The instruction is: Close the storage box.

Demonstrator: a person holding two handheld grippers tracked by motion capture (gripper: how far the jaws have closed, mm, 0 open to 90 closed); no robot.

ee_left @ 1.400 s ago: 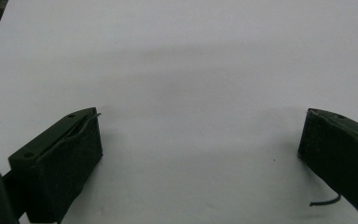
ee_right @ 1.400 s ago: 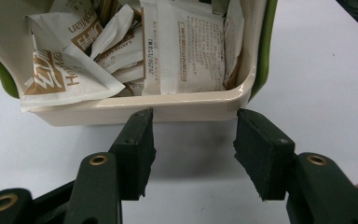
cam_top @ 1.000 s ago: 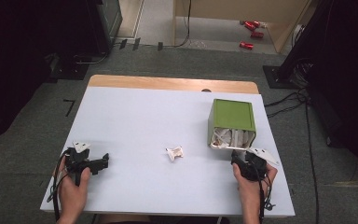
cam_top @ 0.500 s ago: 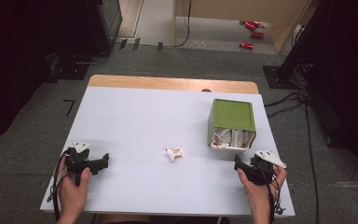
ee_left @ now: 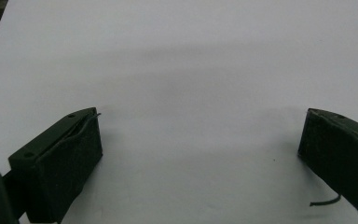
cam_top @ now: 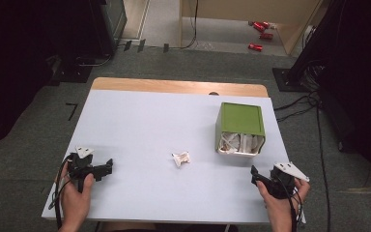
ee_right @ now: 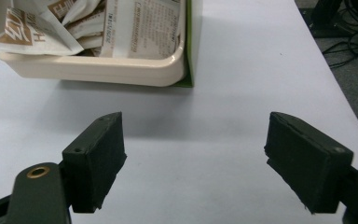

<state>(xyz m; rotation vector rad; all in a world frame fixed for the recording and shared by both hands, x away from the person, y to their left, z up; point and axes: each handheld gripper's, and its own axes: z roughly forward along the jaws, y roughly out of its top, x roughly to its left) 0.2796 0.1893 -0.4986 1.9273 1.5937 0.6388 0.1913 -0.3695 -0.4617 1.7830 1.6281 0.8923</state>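
Crumpled white scrap [cam_top: 181, 158] too small to identify; packet [ee_right: 144, 28] print unreadable.

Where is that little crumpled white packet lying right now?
In the high view, the crumpled white packet lies alone near the table's middle, just left of the green box of packets and apart from it.

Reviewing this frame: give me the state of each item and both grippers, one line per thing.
Left gripper: open, nothing between its jaws, low over bare table.
Right gripper: open, empty, pointed toward the box.
Green box: lying on its side, open end facing the person, packets showing inside.
Packets: crammed in the box's cream tray, some sticking out past its rim.
Loose packet: crumpled, alone at mid-table, untouched.
Table: white top.
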